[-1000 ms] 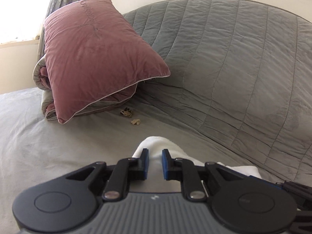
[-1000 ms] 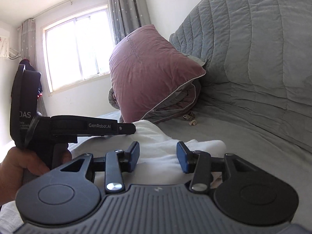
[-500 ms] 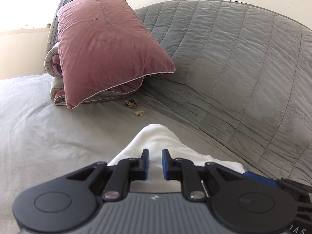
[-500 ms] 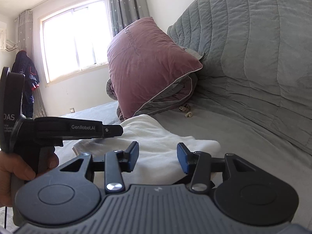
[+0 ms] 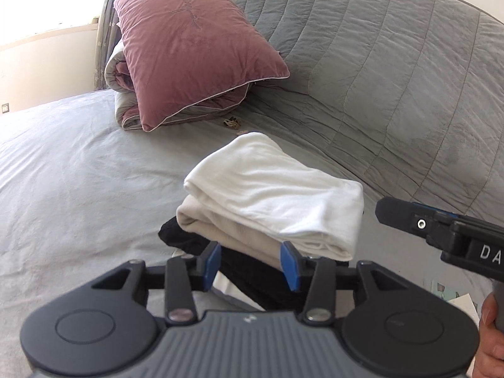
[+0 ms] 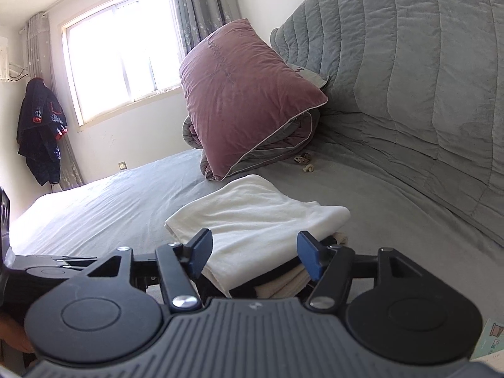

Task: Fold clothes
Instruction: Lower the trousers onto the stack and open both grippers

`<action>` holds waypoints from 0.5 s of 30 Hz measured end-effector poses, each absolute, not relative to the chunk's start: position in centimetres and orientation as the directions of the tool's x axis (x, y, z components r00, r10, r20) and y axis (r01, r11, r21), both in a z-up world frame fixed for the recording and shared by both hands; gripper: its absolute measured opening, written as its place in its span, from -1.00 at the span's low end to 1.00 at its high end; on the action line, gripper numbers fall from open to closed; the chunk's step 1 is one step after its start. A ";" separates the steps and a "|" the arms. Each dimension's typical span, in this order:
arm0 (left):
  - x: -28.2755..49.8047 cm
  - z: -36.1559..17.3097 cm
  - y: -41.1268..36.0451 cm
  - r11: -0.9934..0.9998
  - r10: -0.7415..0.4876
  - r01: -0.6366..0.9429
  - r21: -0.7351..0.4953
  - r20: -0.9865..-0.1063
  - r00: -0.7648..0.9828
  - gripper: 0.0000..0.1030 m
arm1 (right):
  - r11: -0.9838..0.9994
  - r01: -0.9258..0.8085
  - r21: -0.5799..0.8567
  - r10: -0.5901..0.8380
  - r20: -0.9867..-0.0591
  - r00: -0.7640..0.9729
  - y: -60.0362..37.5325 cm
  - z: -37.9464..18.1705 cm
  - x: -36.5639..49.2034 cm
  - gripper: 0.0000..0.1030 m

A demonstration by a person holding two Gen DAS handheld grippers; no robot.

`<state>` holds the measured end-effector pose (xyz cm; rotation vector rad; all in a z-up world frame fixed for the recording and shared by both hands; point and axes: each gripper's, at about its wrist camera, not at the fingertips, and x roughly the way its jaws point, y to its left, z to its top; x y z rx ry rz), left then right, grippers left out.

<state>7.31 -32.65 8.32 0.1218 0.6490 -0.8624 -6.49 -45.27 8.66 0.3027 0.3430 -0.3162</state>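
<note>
A folded white garment (image 5: 277, 195) tops a small stack on the grey bed sheet (image 5: 78, 173). Under it lie a cream piece (image 5: 220, 233) and a black piece (image 5: 179, 236). My left gripper (image 5: 252, 261) hovers open at the stack's near edge, with nothing between its blue pads. The right wrist view shows the same white garment (image 6: 252, 214) just beyond my right gripper (image 6: 255, 253), which is open wide and holds nothing. The right gripper's body (image 5: 441, 230) enters the left wrist view from the right, held by a hand (image 5: 488, 330).
A mauve pillow (image 5: 192, 47) leans on a rolled duvet (image 5: 126, 94) at the back. The grey quilted cover (image 5: 393, 78) rises behind and to the right. Small brown bits (image 5: 233, 123) lie near the pillow. A window (image 6: 126, 56) and a hanging dark jacket (image 6: 41, 132) are at the left.
The left gripper's jaws, nearly together over the white garment before, have spread apart and pulled back, so the whole stack shows. The right gripper has opened wider and drawn back a little.
</note>
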 end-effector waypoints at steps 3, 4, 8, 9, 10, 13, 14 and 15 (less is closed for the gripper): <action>5.7 8.9 -31.0 0.688 -0.622 0.716 -0.120 -0.605 0.497 0.18 | 0.906 0.353 0.235 -0.247 -0.385 0.889 -44.4 9.2 -7.6 0.37; 5.3 9.1 -30.5 0.696 -0.610 0.710 -0.109 -0.610 0.505 0.23 | 0.905 0.353 0.235 -0.246 -0.389 0.888 -44.1 9.3 -8.0 0.40; 3.3 10.1 -28.5 0.737 -0.561 0.671 -0.080 -0.625 0.542 0.64 | 0.904 0.356 0.235 -0.242 -0.405 0.882 -43.0 10.0 -9.4 0.51; 2.8 10.3 -28.0 0.746 -0.552 0.661 -0.081 -0.630 0.546 0.74 | 0.905 0.358 0.230 -0.243 -0.411 0.879 -42.6 10.2 -9.9 0.54; 2.4 10.5 -27.6 0.754 -0.542 0.652 -0.080 -0.637 0.548 0.79 | 0.905 0.360 0.224 -0.245 -0.418 0.875 -42.3 10.4 -10.2 0.60; 0.7 11.1 -26.7 0.768 -0.512 0.638 -0.053 -0.650 0.562 0.99 | 0.906 0.366 0.212 -0.247 -0.439 0.864 -41.3 10.8 -11.2 1.00; 0.1 11.3 -26.4 0.773 -0.499 0.633 -0.042 -0.655 0.567 0.99 | 0.906 0.368 0.209 -0.247 -0.446 0.860 -41.0 10.9 -11.5 1.00; -0.4 11.4 -26.2 0.779 -0.483 0.626 -0.031 -0.666 0.568 0.99 | 0.906 0.370 0.206 -0.247 -0.453 0.857 -40.7 11.0 -11.8 1.00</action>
